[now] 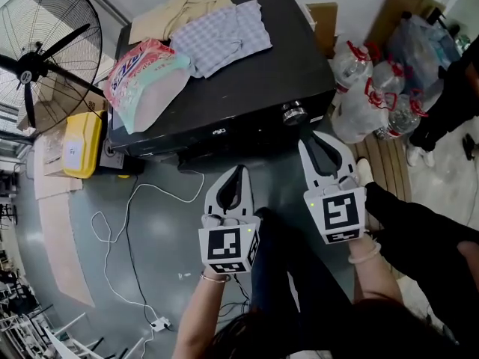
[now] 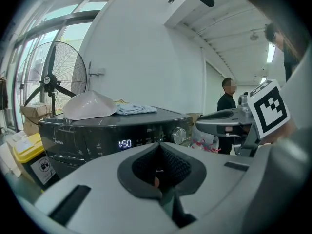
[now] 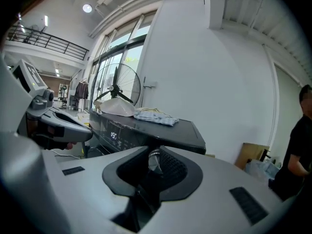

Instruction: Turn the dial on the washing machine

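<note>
Washer [image 1: 224,103] centre, dial [image 1: 293,113] at its front right | clothes [image 1: 224,36] and bag [image 1: 146,77] on top | fan [image 1: 37,58] and bin [image 1: 82,144] left | bottles [image 1: 370,92] right | cable [image 1: 127,223] on floor [image 1: 165,268] before it

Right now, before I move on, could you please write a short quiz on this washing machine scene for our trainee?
1. True or false: the top of the washing machine is bare.
2. The display reads: A. 0:30 B. 1:50 C. 2:15
3. Fill in: the ___ gripper is nearer the dial.

Key
1. False: clothes and a bag lie on it.
2. B
3. Right: the right gripper is close to it, and the left gripper is farther back.
</note>
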Demonstrator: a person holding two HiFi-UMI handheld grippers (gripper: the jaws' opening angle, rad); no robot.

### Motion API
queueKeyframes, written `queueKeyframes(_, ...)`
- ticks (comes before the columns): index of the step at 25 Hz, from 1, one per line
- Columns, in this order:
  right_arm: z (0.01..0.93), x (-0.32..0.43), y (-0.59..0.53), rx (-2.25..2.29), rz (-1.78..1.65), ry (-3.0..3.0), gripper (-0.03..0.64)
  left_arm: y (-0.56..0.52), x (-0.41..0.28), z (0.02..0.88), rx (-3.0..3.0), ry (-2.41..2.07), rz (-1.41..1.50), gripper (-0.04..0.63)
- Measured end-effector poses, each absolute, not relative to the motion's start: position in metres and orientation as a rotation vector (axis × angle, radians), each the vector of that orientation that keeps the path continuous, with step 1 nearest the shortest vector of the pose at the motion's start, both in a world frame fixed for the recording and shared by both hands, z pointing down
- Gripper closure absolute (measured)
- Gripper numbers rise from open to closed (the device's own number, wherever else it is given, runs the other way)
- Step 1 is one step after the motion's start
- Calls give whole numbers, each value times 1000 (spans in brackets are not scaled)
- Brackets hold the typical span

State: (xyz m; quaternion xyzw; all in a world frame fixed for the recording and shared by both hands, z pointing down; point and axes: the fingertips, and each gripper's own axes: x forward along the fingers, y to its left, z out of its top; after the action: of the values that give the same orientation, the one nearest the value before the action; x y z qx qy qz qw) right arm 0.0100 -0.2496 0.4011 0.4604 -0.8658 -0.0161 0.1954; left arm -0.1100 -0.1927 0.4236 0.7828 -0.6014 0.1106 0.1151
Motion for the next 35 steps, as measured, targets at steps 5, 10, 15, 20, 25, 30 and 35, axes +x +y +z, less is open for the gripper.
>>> queueKeyframes(5, 425, 6, -265, 1311, -12, -2407, 478, -206, -120, 443, 2280, -1769, 319, 581)
queueKeyframes(10, 443, 3, -283, 1319, -37, -2375, 397, -215, -124, 460, 2272, -1767, 317, 581)
queueKeyframes(15, 462, 3, -296, 1310, -56, -2344, 357, -216, -125, 478, 2259, -1762, 317, 581)
queueKeyframes(20, 479, 2, -302, 1294, -57, -2316, 339, -219, -124, 495, 2234, -1763, 300, 581)
queueKeyframes(25, 486, 2, -311, 1316, -112, -2266, 336, -224, -124, 504, 2217, -1769, 283, 581)
queueKeyframes(30, 485, 0, -315, 1345, -167, -2241, 336, -224, -124, 510, 2197, -1779, 269, 581)
queueKeyframes(35, 486, 1, -315, 1375, -92, -2264, 331, -222, -120, 517, 2186, -1777, 268, 581)
